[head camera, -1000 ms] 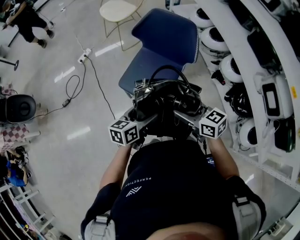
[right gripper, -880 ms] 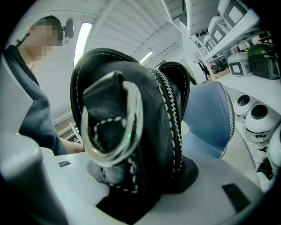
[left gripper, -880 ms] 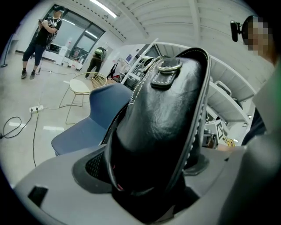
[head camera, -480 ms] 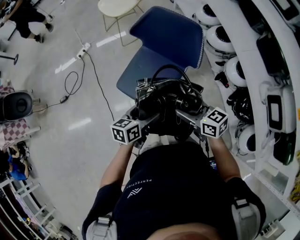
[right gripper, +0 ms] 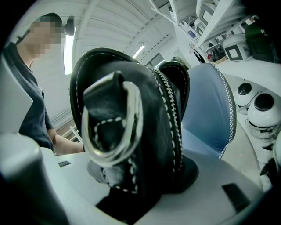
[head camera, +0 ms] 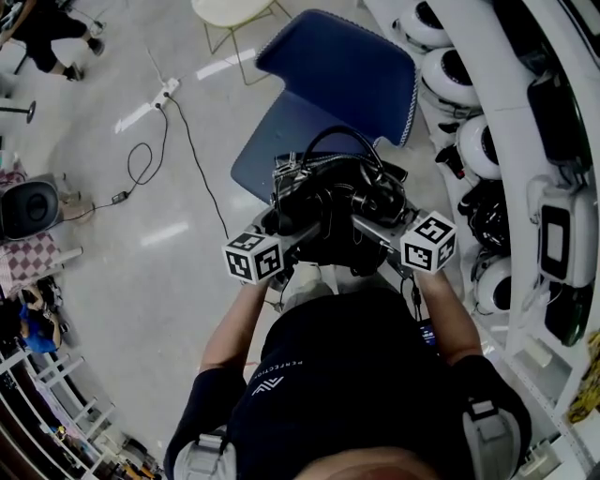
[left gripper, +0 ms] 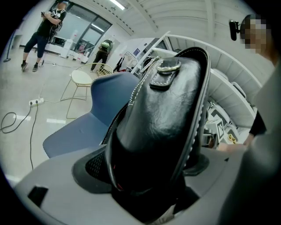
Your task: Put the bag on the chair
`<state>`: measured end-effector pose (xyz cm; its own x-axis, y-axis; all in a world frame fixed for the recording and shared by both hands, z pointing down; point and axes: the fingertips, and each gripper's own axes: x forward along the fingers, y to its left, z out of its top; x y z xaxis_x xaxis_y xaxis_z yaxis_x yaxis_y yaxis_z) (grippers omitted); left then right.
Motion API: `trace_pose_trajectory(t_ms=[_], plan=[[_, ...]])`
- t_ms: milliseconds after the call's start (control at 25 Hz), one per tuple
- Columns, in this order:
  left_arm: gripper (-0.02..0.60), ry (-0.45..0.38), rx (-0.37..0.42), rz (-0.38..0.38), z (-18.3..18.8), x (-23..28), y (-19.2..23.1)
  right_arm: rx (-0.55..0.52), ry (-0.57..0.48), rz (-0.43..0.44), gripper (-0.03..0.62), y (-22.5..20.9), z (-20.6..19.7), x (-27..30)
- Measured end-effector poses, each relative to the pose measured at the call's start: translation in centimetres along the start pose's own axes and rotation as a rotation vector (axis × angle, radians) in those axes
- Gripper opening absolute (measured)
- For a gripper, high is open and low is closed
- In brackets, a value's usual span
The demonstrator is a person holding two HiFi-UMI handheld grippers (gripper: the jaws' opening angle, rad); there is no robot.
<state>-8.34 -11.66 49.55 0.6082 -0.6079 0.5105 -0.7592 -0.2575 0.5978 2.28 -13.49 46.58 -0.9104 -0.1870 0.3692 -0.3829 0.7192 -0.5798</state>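
Note:
A black leather bag (head camera: 333,211) with a loop handle hangs in the air between both grippers, just in front of the person's chest. My left gripper (head camera: 286,239) is shut on the bag's left end (left gripper: 162,132). My right gripper (head camera: 375,234) is shut on its right end, by the metal D-ring (right gripper: 114,132). The blue chair (head camera: 323,94) stands just beyond the bag, its seat (head camera: 281,141) partly under it and its back to the far right. In the left gripper view the chair (left gripper: 88,118) shows behind the bag.
White shelving (head camera: 525,141) with round white devices runs along the right side, close to the chair. A cream round-seated chair (head camera: 230,14) stands farther off. A power strip and black cable (head camera: 159,131) lie on the floor at left. People stand far left.
The bag and both grippers have edged forward toward the chair; the chair sits slightly closer under the bag. Both grips are unchanged.

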Motion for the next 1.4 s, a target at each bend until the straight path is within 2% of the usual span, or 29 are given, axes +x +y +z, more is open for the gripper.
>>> trace_pose_trajectory(t_ms=[600, 1400], plan=[[0.443, 0.058, -0.018, -0.001, 0.7, 5.7, 4.1, 0.07, 0.016, -0.022, 0.252, -6.4, -0.3, 2.6], [0.443, 0.103, 0.016, 0.023, 0.4, 10.1, 10.3, 0.117, -0.015, -0.066, 0.252, -12.2, -2.3, 7.3]])
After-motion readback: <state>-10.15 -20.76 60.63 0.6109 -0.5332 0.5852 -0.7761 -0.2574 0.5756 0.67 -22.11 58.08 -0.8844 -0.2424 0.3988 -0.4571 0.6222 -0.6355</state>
